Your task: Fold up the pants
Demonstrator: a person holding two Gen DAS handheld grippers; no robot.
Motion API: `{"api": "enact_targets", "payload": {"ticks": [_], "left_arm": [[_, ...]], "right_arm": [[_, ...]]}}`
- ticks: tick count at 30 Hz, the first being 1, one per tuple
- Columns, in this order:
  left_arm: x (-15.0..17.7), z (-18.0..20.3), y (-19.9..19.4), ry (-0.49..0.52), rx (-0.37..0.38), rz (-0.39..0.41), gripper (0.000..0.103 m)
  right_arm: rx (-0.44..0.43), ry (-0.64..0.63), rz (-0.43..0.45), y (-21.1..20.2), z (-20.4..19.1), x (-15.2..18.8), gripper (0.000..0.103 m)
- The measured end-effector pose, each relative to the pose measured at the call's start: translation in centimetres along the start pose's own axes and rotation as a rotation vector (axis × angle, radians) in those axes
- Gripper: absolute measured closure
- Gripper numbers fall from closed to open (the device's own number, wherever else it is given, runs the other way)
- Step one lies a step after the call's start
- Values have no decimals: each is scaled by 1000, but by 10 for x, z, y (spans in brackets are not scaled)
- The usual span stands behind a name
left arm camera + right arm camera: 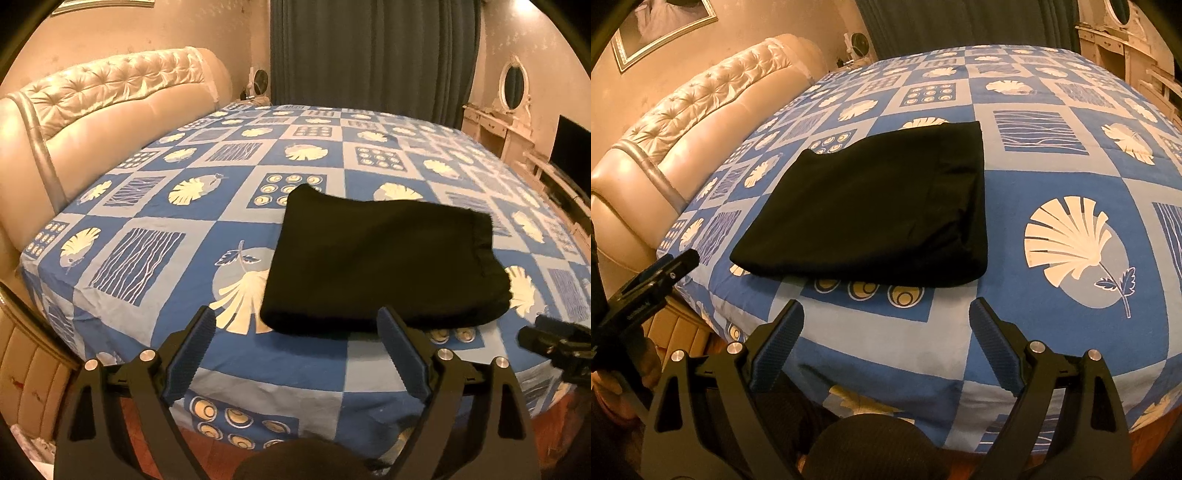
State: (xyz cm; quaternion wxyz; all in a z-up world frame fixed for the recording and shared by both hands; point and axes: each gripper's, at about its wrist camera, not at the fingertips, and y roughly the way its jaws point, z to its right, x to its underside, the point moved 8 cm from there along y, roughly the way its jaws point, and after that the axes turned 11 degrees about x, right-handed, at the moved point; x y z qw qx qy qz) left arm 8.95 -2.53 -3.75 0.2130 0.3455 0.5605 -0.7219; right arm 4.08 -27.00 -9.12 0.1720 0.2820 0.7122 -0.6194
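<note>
Left gripper [297, 325] nearest in its own view: both blue-padded fingers [192, 354] spread wide, nothing between them, hanging over the near edge of the bed [258, 373]. Its right fingertip sits in front of the near hem of the pants [384, 258]; can't tell if it touches the cloth, looks just short of it. No grip on anything

Right gripper [886, 317] same story: jaws wide apart, empty, over the near edge of the bed [886, 354], tips short of the pants [871, 206] with a strip of bedspread between. Each gripper shows at the edge of the other's view, left one at the far left of the right wrist view, right one at the far right of the left wrist view, so they sit side by side, apart

Pants: black, folded into a compact rough rectangle, lying flat on the blue patchwork bedspread with white leaf and ring prints, near the front edge of the bed, closer to the grippers than to the far side. Layered edges visible along the right side in the right wrist view. Nothing on top of them

Beyond: cream tufted headboard [110, 88] along the left side of the bed, dark curtain [373, 51] at the far end, white dresser [495, 129] with an oval mirror [514, 82] far right, dark screen [570, 144] beside it, framed picture [661, 26] on the wall above the headboard
</note>
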Motion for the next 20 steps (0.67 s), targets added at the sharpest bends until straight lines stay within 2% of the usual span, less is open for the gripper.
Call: {"api": "enact_targets", "payload": {"ticks": [3, 5, 7, 9, 11, 16, 20], "left_arm": [[-1, 4, -6, -28, 31, 27, 14], [-2, 3, -11, -46, 11, 51, 12], [-1, 5, -12, -46, 8, 41, 12], [1, 11, -11, 1, 9, 13, 12], [1, 16, -12, 47, -7, 26, 12], [3, 13, -10, 9, -3, 24, 12], [4, 11, -5, 46, -31, 5, 12]], "right_arm": [[-1, -1, -4, 0, 0, 1, 12], [-2, -1, -4, 1, 0, 1, 12], [0, -1, -2, 1, 0, 1, 12], [-1, 0, -4, 1, 0, 1, 12], [-4, 11, -6, 0, 1, 1, 12], [-2, 31, 2, -1, 8, -2, 12], [-1, 37, -5, 2, 12, -3, 12]]}}
